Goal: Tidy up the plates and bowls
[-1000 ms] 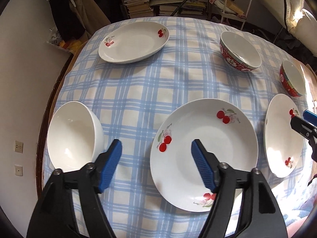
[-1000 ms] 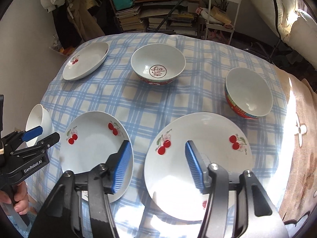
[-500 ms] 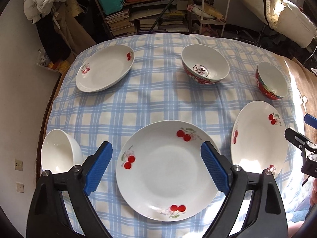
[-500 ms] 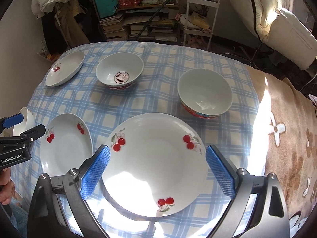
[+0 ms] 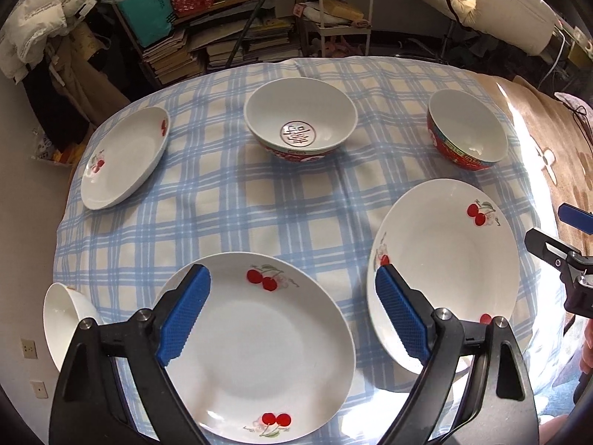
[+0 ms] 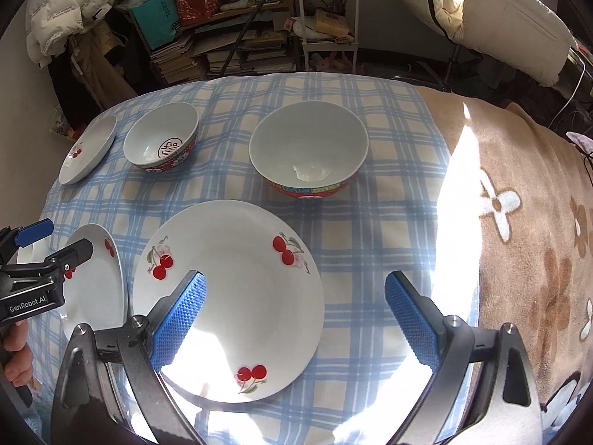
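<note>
Three white cherry plates lie on the blue checked table. My left gripper (image 5: pixel 292 315) is open above the near plate (image 5: pixel 259 352). A second plate (image 5: pixel 444 274) lies to its right and a third (image 5: pixel 124 157) at the far left. My right gripper (image 6: pixel 296 319) is open and empty over the near right edge of the second plate (image 6: pixel 229 289). A red-rimmed bowl with a red emblem (image 5: pixel 300 126) and a plain-inside red bowl (image 5: pixel 467 133) stand at the back. A white bowl (image 5: pixel 65 319) sits at the near left edge.
The round table's checked cloth (image 5: pixel 296 204) gives way to a brown flowered blanket (image 6: pixel 519 222) on the right. Bookshelves and stacked books (image 5: pixel 222 37) stand behind the table. The right gripper shows at the left wrist view's right edge (image 5: pixel 556 248).
Both grippers opened wider and pulled back and rightward. The view now takes in more of the table's right side and the blanket.
</note>
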A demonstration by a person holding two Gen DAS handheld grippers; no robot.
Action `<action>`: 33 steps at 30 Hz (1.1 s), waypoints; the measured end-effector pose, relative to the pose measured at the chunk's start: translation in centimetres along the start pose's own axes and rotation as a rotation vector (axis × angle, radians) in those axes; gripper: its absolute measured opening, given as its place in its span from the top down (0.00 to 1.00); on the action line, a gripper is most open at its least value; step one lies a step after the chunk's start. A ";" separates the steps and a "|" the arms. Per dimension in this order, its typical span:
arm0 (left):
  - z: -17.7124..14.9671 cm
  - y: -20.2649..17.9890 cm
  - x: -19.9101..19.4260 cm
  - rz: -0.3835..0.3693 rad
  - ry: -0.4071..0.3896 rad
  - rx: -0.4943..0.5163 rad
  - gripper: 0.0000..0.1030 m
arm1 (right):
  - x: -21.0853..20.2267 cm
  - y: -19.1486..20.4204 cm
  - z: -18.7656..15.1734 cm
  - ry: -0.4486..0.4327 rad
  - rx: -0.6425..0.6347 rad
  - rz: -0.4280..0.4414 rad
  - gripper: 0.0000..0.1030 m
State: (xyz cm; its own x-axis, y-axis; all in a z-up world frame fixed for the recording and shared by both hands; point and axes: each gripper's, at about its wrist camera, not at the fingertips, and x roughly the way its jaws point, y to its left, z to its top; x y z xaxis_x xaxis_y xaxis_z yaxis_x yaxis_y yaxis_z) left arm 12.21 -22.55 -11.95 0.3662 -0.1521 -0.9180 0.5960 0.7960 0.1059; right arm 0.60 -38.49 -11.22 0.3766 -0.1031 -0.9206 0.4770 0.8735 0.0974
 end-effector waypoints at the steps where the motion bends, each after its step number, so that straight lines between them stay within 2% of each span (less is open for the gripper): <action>1: 0.1 -0.5 0.3 -0.006 0.004 0.012 0.13 | 0.1 -0.3 -0.1 0.004 0.005 0.003 0.02; 7: 0.2 -2.2 2.5 -0.045 0.046 0.047 0.13 | 0.8 -1.8 -0.7 0.031 0.054 0.062 0.02; 15: 0.4 -2.8 4.2 -0.069 0.056 0.077 0.14 | 3.0 -2.5 -1.3 0.111 0.078 0.089 0.15; 18: 0.7 -3.4 4.6 -0.083 0.060 0.094 0.23 | 3.8 -2.7 -1.6 0.141 0.094 0.113 0.23; 21: 0.9 -3.8 5.3 -0.126 0.092 0.095 0.42 | 4.5 -2.6 -1.9 0.170 0.097 0.124 0.34; 23: 1.0 -4.0 6.1 -0.151 0.130 0.081 0.65 | 5.0 -2.4 -2.1 0.193 0.093 0.134 0.50; 24: 1.0 -3.9 6.6 -0.168 0.152 0.066 0.68 | 5.2 -2.2 -2.1 0.200 0.090 0.138 0.54; 25: 1.0 -3.8 7.0 -0.186 0.169 0.046 0.76 | 5.4 -2.1 -2.2 0.207 0.086 0.143 0.64; 26: 1.0 -3.6 7.5 -0.215 0.188 0.020 0.79 | 5.5 -2.0 -2.2 0.212 0.085 0.147 0.70; 28: 0.9 -3.4 8.0 -0.250 0.212 -0.013 0.82 | 5.9 -2.1 -2.1 0.214 0.085 0.147 0.74; 31: 0.9 -3.5 8.1 -0.244 0.204 -0.009 0.82 | 6.2 -2.3 -2.0 0.217 0.086 0.125 0.84; 33: 0.9 -3.6 8.1 -0.247 0.204 -0.013 0.82 | 6.3 -2.4 -2.0 0.219 0.099 0.135 0.85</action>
State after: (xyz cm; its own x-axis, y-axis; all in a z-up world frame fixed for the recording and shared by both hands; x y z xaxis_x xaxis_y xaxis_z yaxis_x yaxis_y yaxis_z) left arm 13.70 -27.24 -19.44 0.0594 -0.2221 -0.9732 0.6394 0.7572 -0.1337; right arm 0.22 -40.32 -18.03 0.2662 0.1264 -0.9556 0.5134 0.8205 0.2515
